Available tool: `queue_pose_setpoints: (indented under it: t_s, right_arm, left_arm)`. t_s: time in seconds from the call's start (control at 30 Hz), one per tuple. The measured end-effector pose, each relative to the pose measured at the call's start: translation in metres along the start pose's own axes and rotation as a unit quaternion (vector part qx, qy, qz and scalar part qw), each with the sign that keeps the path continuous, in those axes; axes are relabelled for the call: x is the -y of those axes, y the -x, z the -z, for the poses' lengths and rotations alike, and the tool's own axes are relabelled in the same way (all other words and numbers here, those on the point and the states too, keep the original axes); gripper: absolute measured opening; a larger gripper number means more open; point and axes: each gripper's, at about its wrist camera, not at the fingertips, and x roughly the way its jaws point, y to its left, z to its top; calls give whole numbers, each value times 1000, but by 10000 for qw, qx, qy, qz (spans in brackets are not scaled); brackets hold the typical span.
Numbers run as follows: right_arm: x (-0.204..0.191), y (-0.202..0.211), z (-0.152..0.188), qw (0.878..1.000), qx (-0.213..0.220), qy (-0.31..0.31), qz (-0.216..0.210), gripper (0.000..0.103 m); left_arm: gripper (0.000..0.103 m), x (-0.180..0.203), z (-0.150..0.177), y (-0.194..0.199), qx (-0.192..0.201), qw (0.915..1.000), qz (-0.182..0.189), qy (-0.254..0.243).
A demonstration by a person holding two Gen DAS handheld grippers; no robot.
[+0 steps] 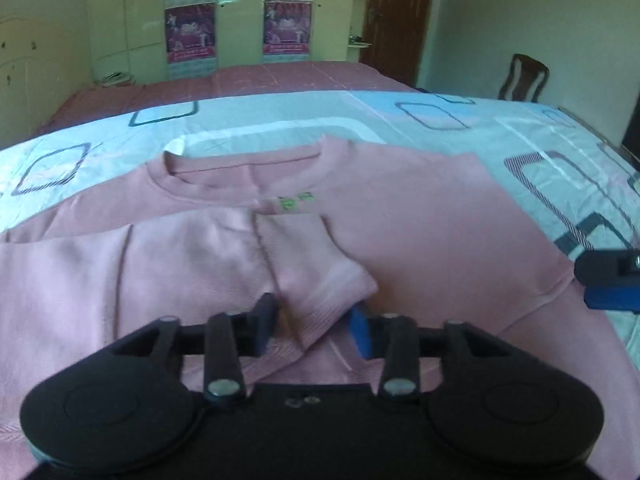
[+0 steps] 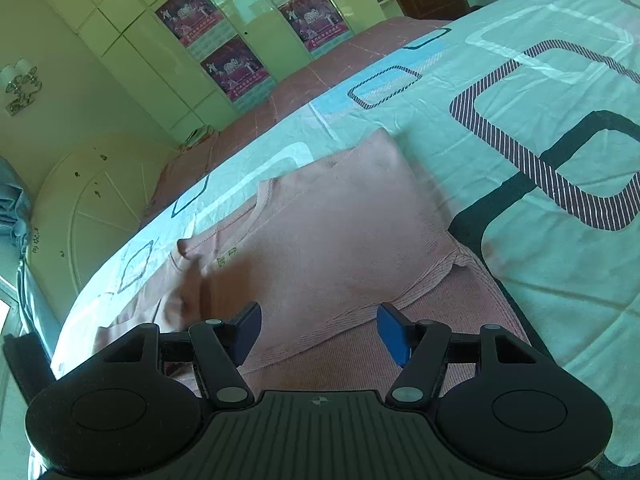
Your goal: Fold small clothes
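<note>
A: Left wrist view, item one: pink sweatshirt lying flat on a patterned bedsheet, neck hole at the far side, small green mark just below it. One sleeve is folded in across the chest, its ribbed cuff nearest the camera.

B: And the left gripper?

A: Spread apart, with the cuff lying between the fingers; no pinch visible. Tip of the right gripper shows at the right edge, over the sweatshirt's right side.

B: Right wrist view?

A: Right gripper is spread wide, holding nothing, above the near hem. Sweatshirt has its right side folded over the body, ribbed edge running diagonally. Bedsheet extends right and far; wardrobe with posters stands at the far wall
</note>
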Motion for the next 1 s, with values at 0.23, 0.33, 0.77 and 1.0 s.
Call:
queue_pose_setpoints:
  t_s: [0.23,0.33,0.77,1.0]
  right_arm:
    - [-8,-26,-2,9975,-315,-176,-607,64]
    - [-28,-46,4,9951,-507,-26,-850,63]
    - [-86,-125,20,9905,-1030,597,-689,6]
    - [-97,-61,-6,9918,104,1047,-723,4]
  left_arm:
    - [59,-26,16,56,462,9979,-385,222]
    - [59,-69,32,98,612,9935,-803,526]
    - [55,-183,86,122,152,9849,-1391,1020]
    - [12,-197,79,106,-42,9881,-1198,963]
